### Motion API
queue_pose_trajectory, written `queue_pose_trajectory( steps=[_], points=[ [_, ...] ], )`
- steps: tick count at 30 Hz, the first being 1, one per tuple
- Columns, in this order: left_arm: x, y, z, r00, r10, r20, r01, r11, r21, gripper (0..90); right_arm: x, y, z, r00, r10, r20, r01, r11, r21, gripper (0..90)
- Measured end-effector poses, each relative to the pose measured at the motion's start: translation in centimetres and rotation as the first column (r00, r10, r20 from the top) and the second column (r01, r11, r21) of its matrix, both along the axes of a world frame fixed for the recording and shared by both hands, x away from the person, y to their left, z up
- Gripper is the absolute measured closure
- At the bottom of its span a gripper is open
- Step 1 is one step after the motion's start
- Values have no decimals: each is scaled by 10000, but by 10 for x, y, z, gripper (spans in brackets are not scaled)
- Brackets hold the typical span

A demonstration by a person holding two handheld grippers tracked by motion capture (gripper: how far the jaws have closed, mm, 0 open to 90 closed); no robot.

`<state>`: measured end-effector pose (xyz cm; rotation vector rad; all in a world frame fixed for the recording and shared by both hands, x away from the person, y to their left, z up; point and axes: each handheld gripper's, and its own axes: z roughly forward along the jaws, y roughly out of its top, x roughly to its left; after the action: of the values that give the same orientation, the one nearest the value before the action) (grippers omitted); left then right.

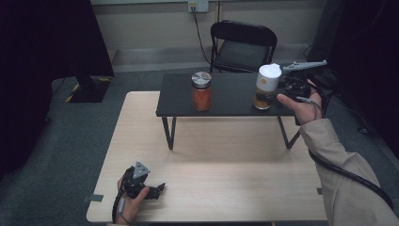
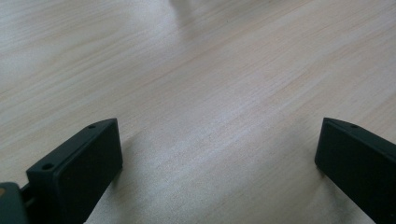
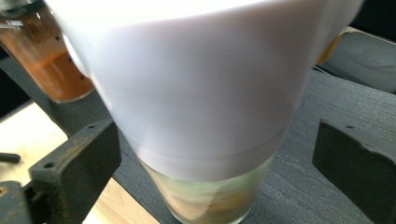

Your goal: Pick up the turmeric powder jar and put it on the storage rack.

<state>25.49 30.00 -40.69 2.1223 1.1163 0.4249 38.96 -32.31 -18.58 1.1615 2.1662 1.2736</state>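
Standing between the spread right claw (image 3: 215, 158) jaws, white-capped jar (image 3: 196, 93)

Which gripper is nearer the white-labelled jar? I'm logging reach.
Right. The right gripper brackets the white-labelled jar on the black shelf; the left gripper rests far off.

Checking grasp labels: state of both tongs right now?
Left tongs: open, nothing between them, over the table.
Right tongs: open around the white-topped jar, not gripping.

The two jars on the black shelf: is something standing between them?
No. In the high view, bare shelf top separates the orange jar from the white-labelled jar.
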Motion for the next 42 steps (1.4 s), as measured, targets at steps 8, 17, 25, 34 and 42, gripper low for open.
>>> queue_pose_trajectory(
  steps=[8, 17, 25, 34, 42],
  points=[
    [0, 0, 0, 10000, -17, 2, 17, 10000, 22, 0, -8, 4, 2, 10000, -92, 35, 93, 9998, -168, 4],
    [0, 0, 0, 10000, -7, 5, 7, 10000, 8, 0, -14, 5, 0, 10000, -21, 93, 21, 10000, -43, 10],
    [0, 0, 0, 10000, -6, 5, 6, 10000, 9, 0, -23, 0, -2, 9999, 22, 121, -24, 9999, 166, 3],
    [0, 0, 0, 10000, -8, 5, 8, 10000, 10, 0, -37, 2, -5, 9994, 226, 275, -222, 9996, -154, 4],
    [0, 0, 0, 10000, -7, 5, 7, 10000, 7, 0, -45, 1, -15, 9989, 331, 326, -326, 9993, -164, 3]
  ],
)
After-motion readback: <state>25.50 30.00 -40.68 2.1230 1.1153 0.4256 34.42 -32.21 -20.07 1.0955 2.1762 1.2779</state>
